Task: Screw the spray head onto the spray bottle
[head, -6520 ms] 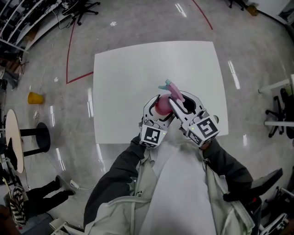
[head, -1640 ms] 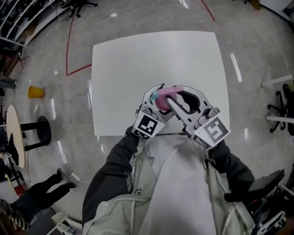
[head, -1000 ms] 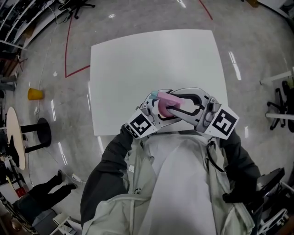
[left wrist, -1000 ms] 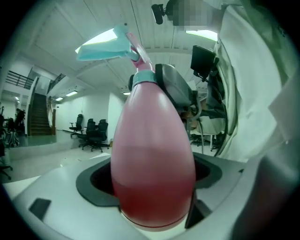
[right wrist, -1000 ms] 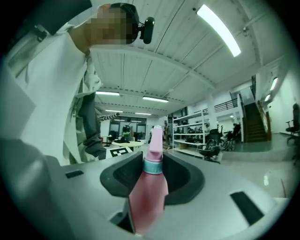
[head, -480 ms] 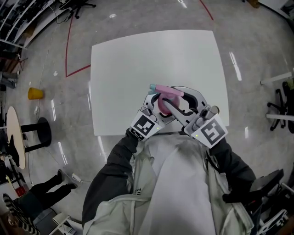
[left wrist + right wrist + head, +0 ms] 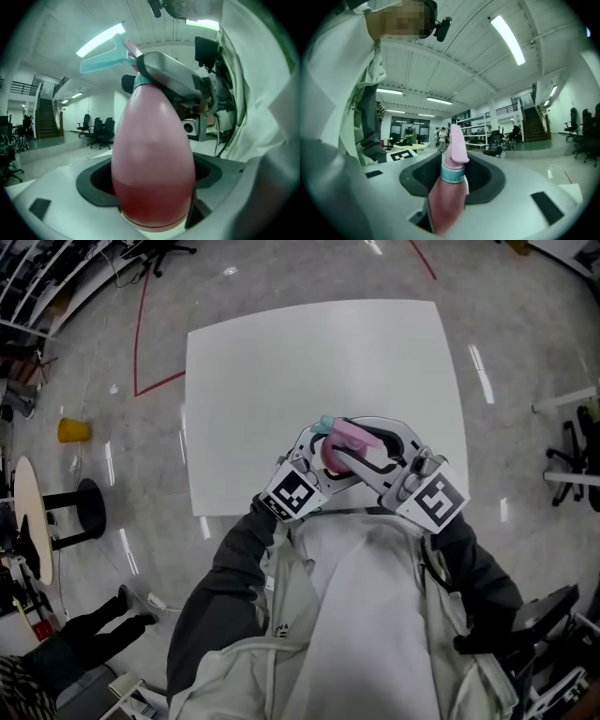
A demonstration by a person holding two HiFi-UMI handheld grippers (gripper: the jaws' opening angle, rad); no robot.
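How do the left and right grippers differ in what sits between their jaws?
The left gripper is shut on the spray bottle round its wide pink body; the right gripper sits higher, at the teal collar of the spray head. The left gripper's jaws are clamped; the right gripper's are opening, the collar between them. Both work on one bottle, head already seated on its neck.

Big open lab or office hall: polished grey floor (image 7: 525, 324) with red tape line (image 7: 139, 343), white tabletop (image 7: 309, 371), office chairs (image 7: 96, 131), staircase (image 7: 534, 123), shelving racks (image 7: 476, 132), ceiling strip lights (image 7: 508, 40).
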